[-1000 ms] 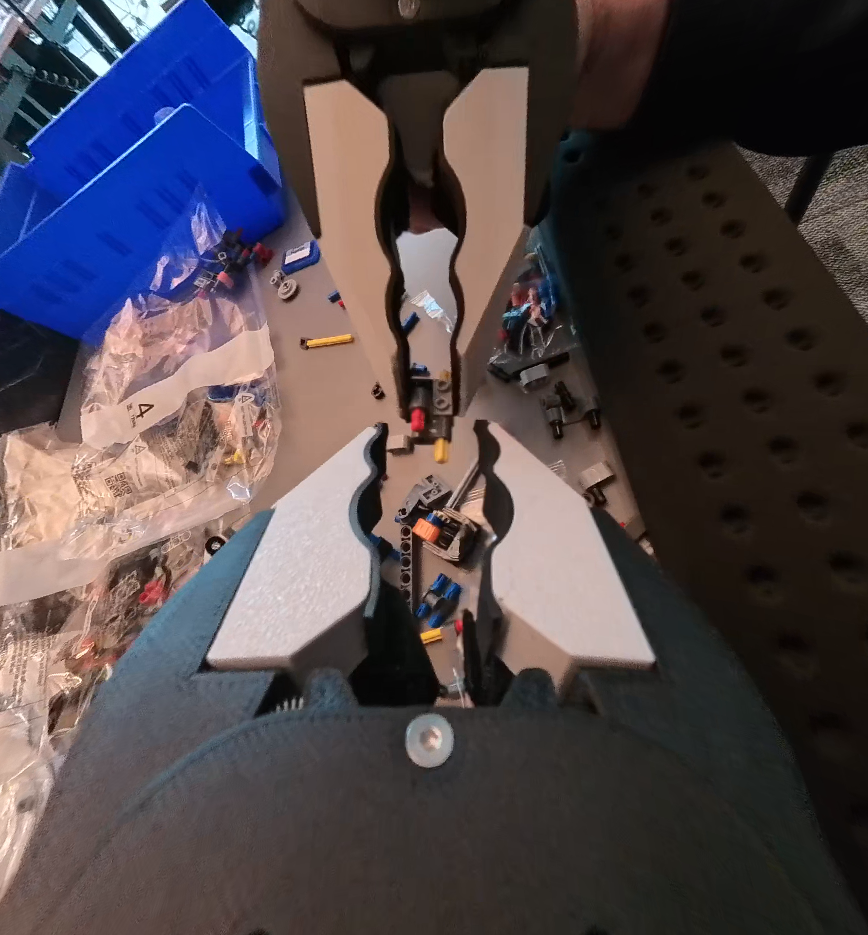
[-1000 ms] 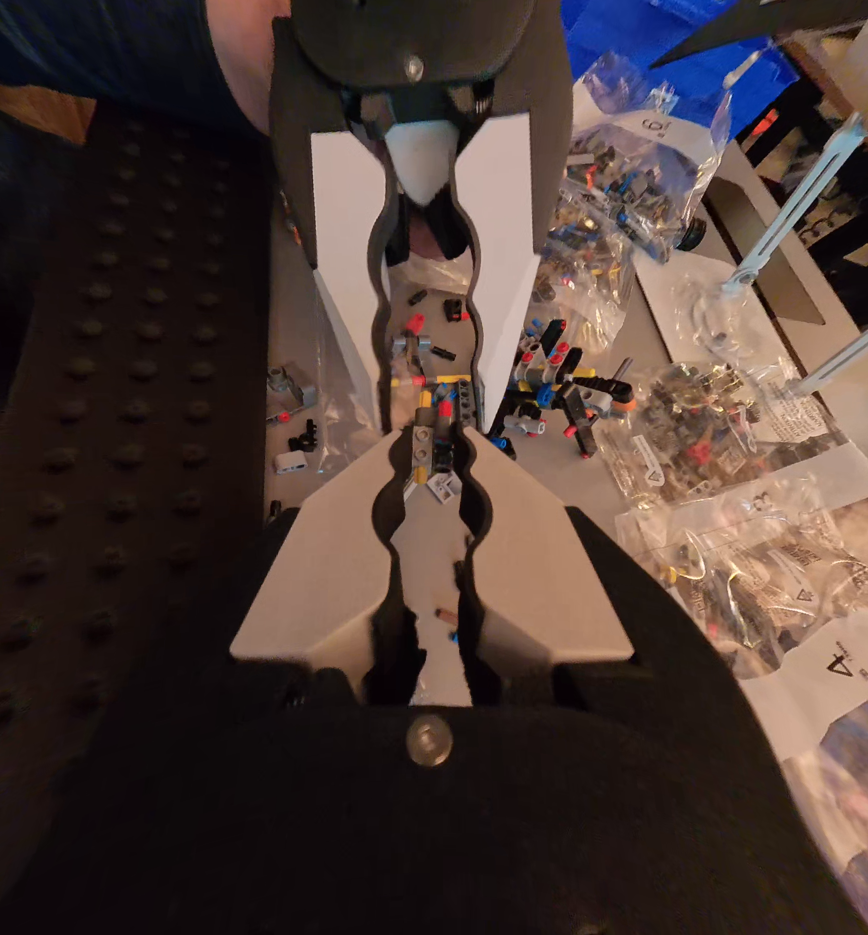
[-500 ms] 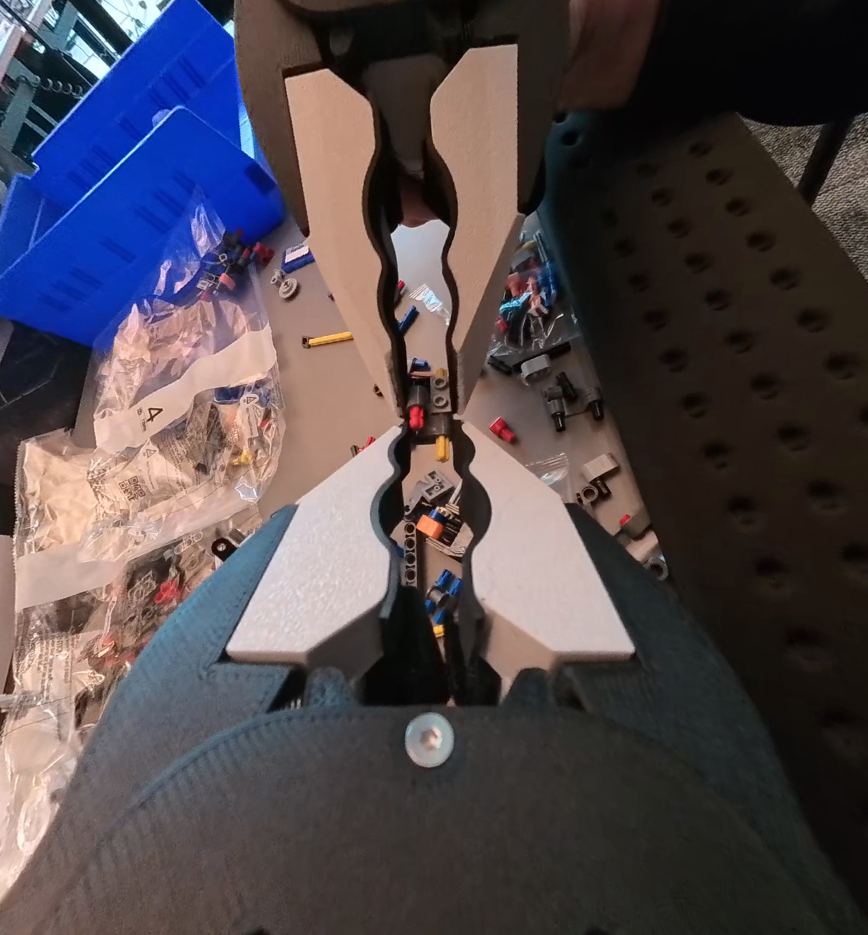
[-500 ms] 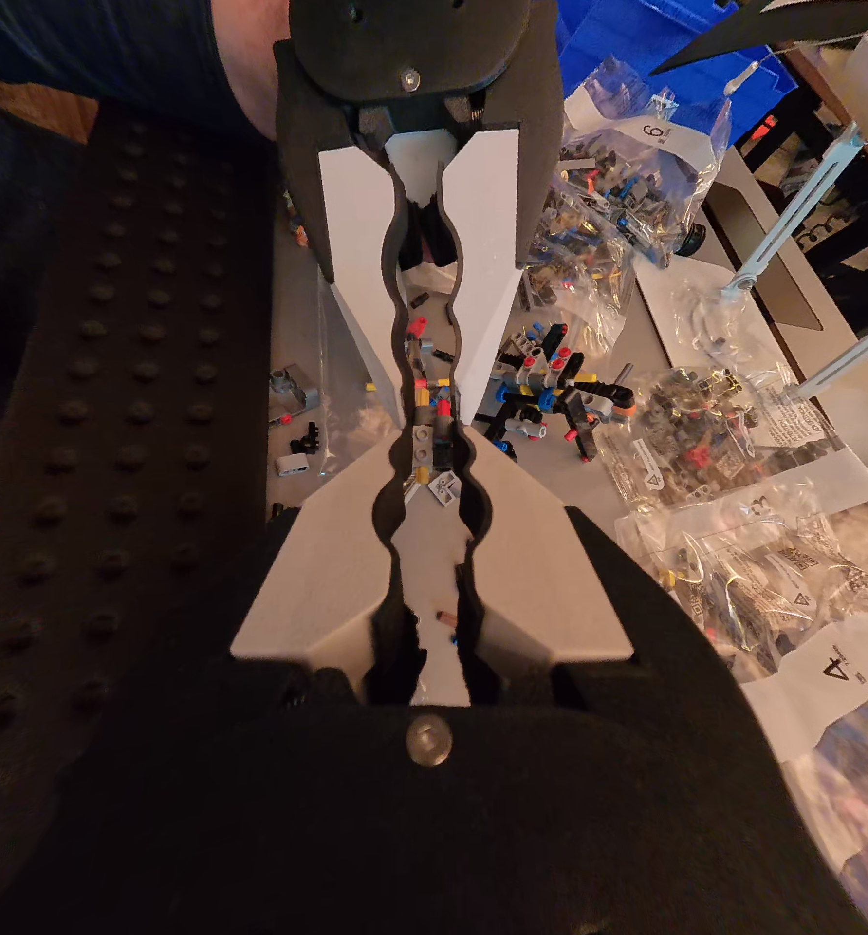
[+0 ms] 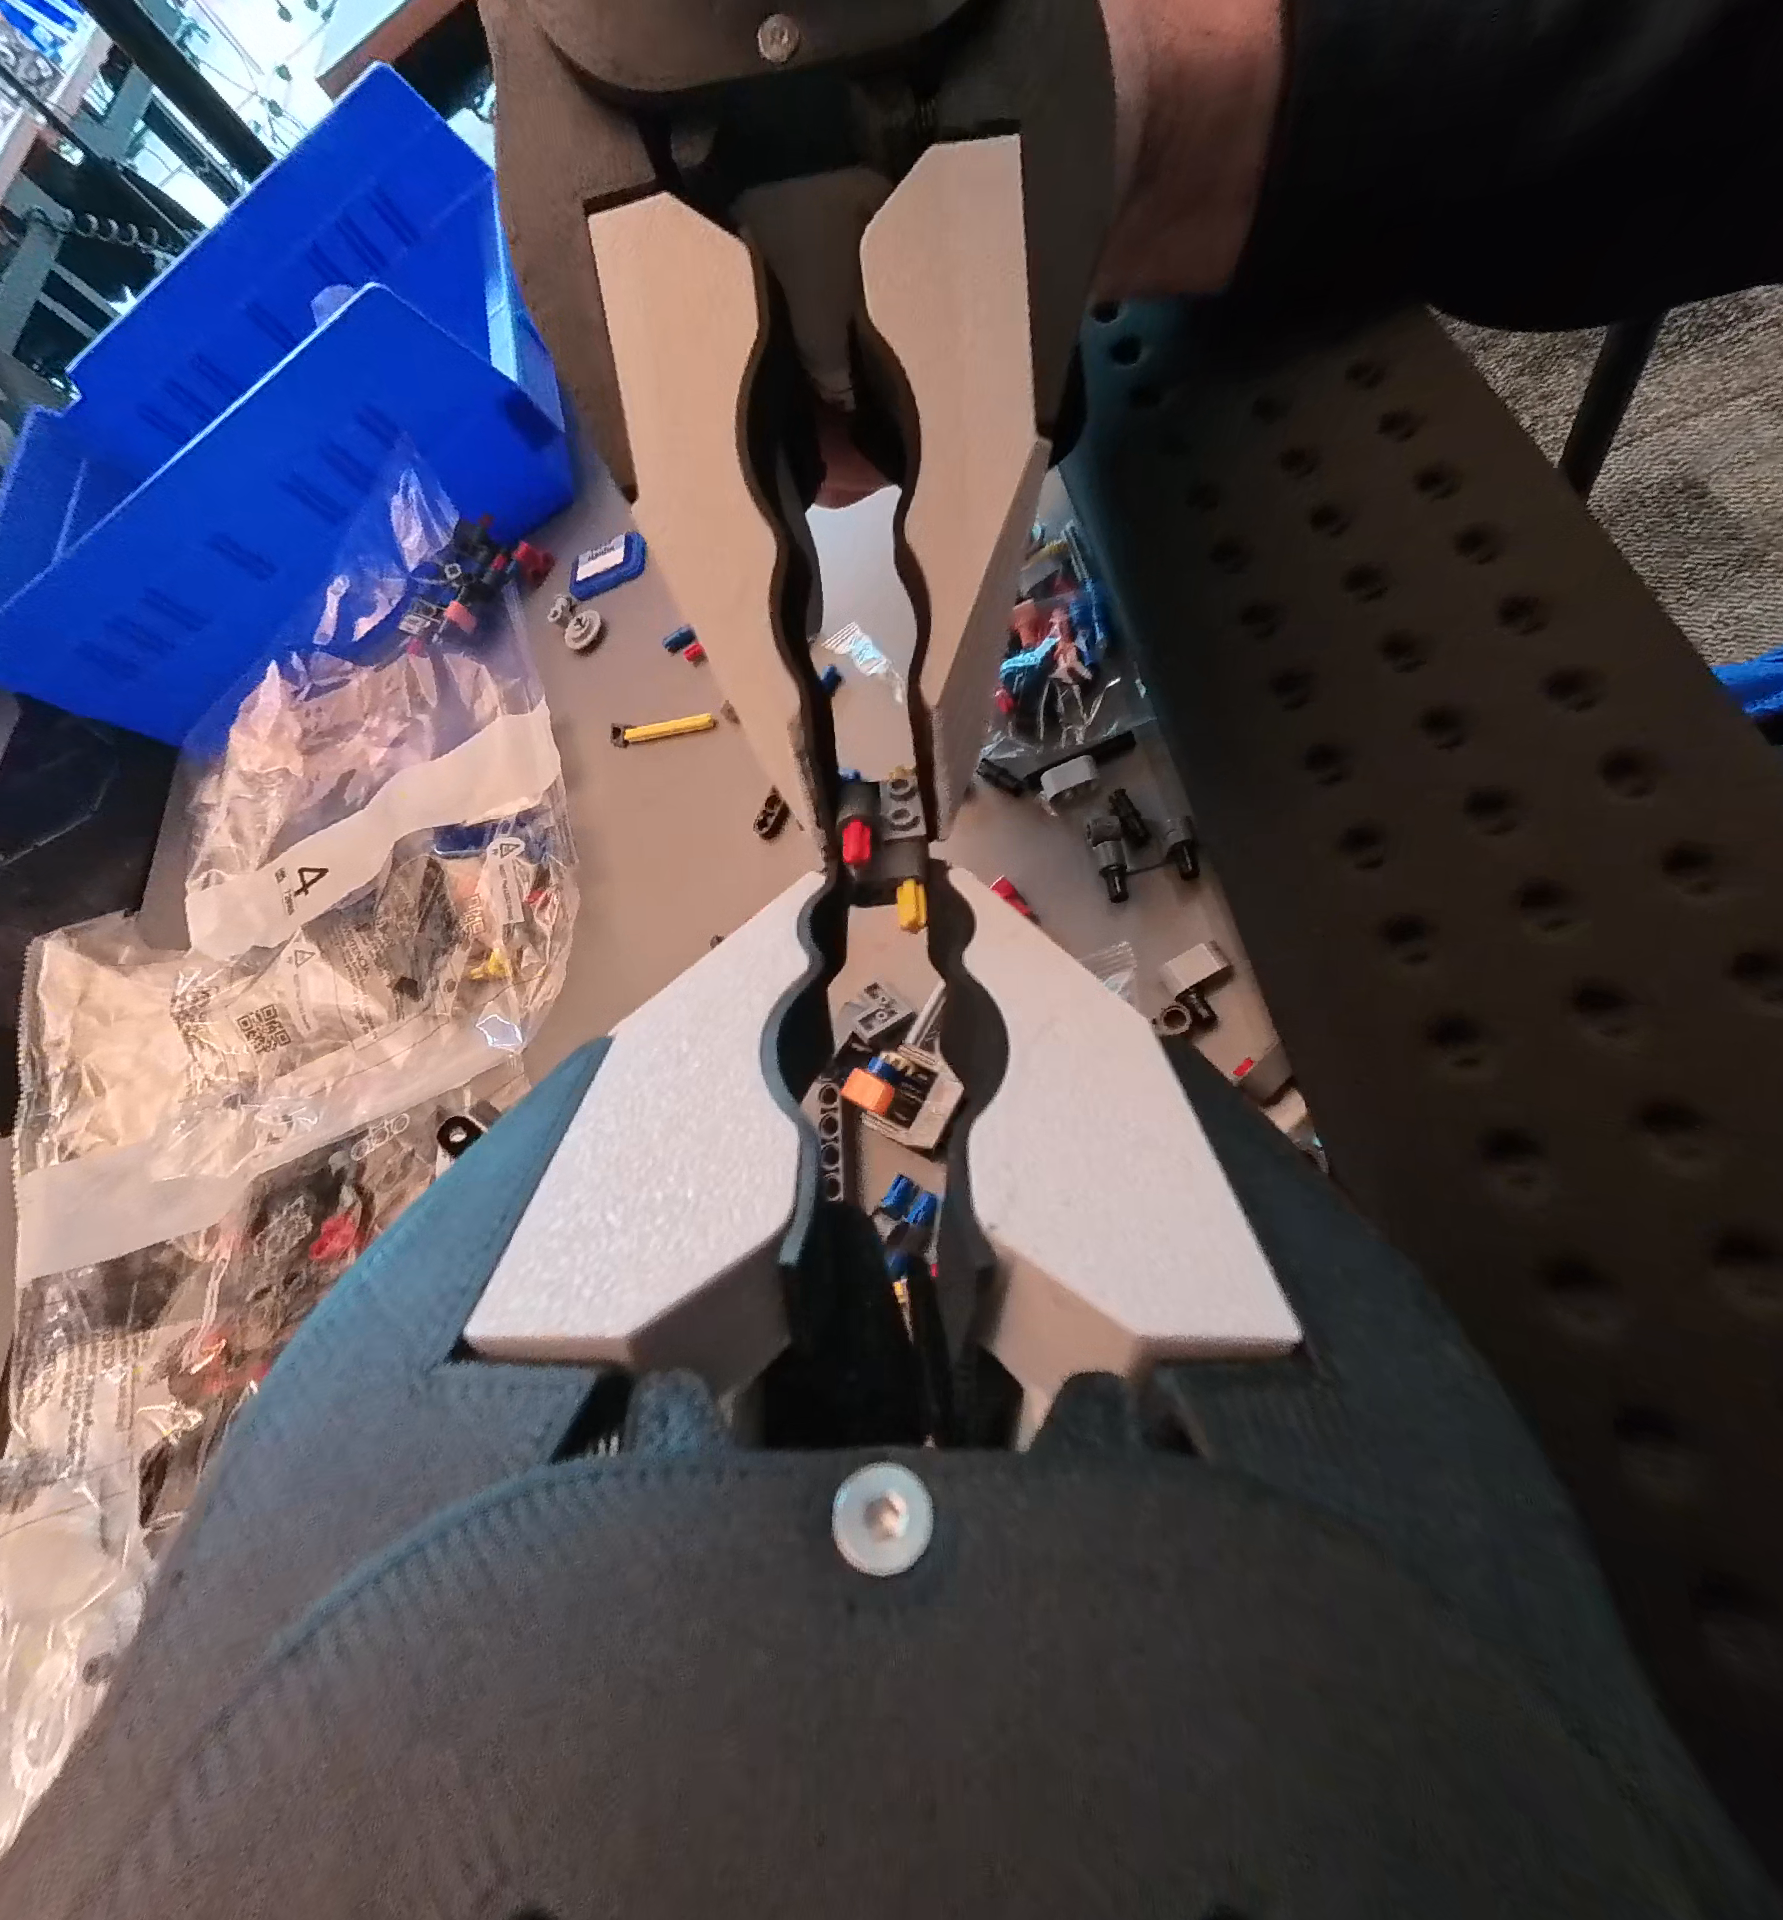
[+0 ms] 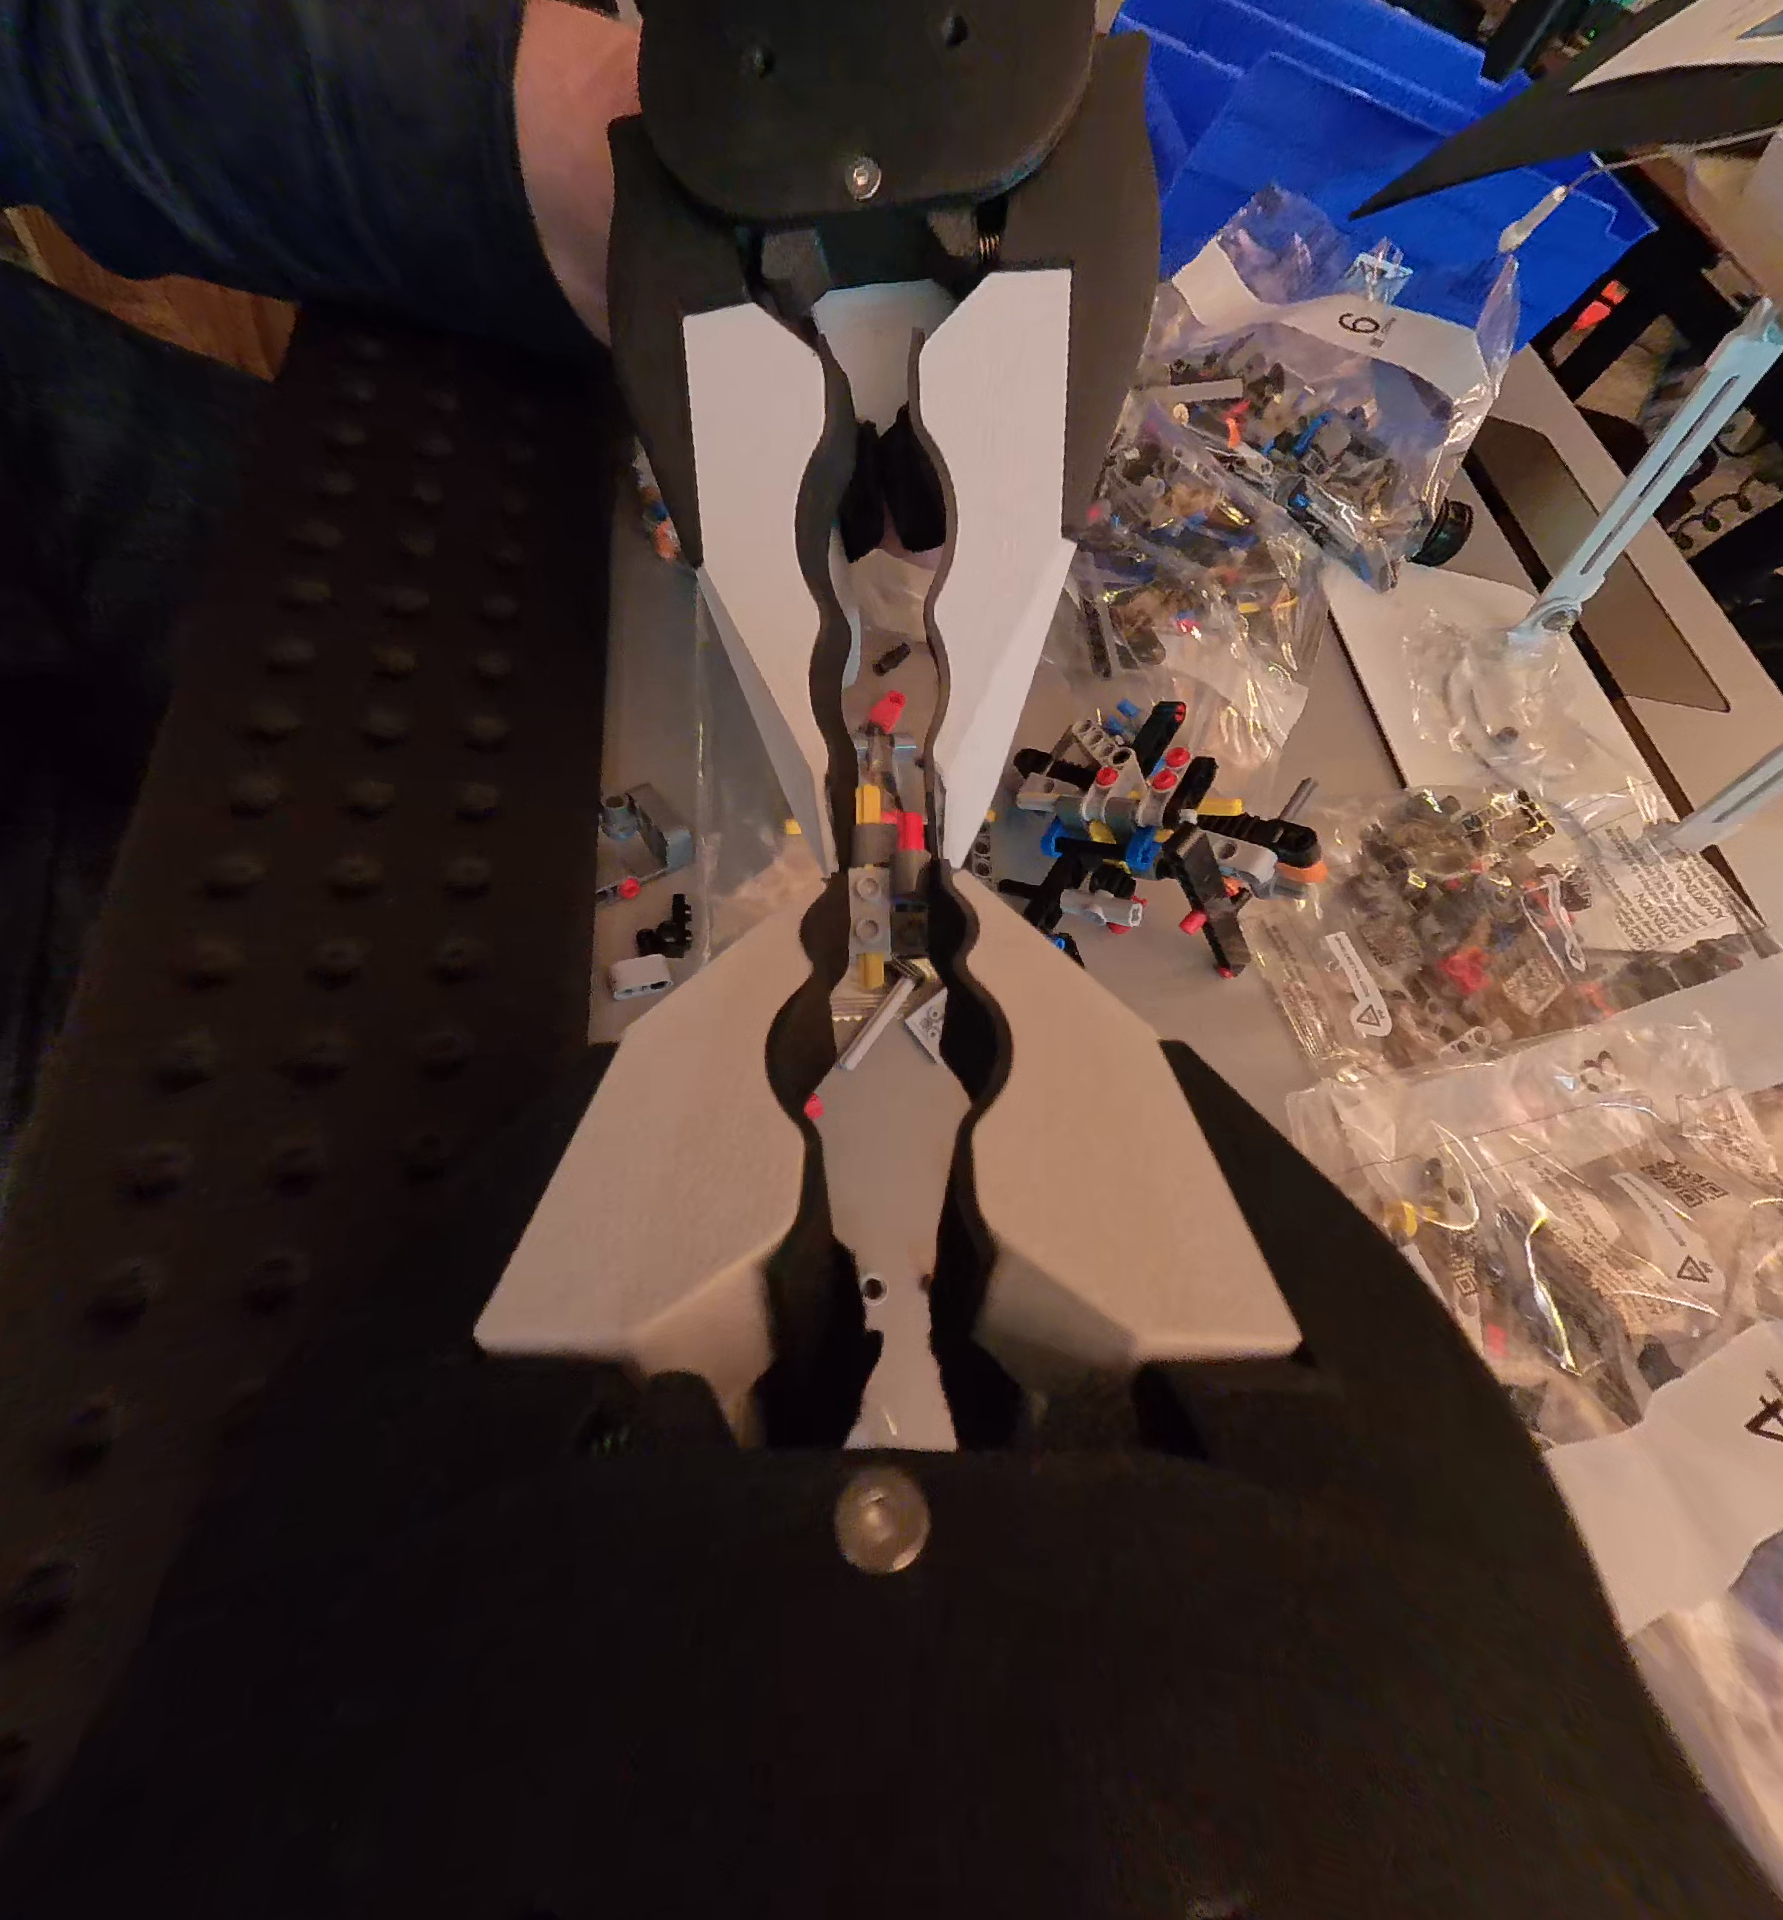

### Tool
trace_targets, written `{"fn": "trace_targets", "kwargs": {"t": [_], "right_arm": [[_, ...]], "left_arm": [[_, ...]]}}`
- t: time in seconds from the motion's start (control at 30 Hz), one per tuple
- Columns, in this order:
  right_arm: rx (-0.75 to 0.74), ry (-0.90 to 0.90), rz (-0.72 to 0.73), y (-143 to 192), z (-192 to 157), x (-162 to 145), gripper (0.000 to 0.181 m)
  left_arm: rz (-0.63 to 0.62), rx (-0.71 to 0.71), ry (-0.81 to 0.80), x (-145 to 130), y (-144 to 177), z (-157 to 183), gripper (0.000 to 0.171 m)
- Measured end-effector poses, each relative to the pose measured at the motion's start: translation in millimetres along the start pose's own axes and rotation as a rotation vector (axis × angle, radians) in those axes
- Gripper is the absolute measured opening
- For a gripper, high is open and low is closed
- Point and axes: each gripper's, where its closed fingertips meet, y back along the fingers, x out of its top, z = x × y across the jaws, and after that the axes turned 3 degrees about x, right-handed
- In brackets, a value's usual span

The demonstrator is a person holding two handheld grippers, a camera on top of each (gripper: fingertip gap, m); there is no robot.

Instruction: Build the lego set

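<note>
Both grippers meet tip to tip over the table: the right gripper (image 6: 889, 914) has its fingers clamped on a small lego assembly (image 6: 885, 914), and the left gripper (image 5: 882, 891) pinches the same piece's other end. A larger lego build (image 6: 1136, 842) lies just right of the right gripper's fingertips

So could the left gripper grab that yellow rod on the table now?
Probably not yet: the left gripper looks shut on the small lego assembly, which the right gripper also pinches. The yellow rod itself lies uncovered on the table.
</note>
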Motion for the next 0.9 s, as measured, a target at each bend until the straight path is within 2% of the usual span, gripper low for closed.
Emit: {"fn": "trace_targets", "kwargs": {"t": [0.73,0.77,0.8,0.83,0.9], "right_arm": [[0.045,-0.020,0.056,5,-6,7,0.013],[0.036,-0.021,0.043,6,-5,5,0.013],[-0.012,-0.038,-0.019,10,4,-8,0.012],[-0.041,-0.059,-0.037,17,10,-18,0.012],[0.047,-0.072,0.144,31,-2,9,0.012]], "left_arm": [[0.049,-0.028,-0.010,9,9,4,0.014],[0.043,-0.024,-0.014,8,10,4,0.013],[0.016,-0.011,-0.020,1,14,0,0.000],[0.038,0.025,0.016,-2,25,-12,0.000],[0.194,0.056,0.117,14,52,-31,0.000]]}}
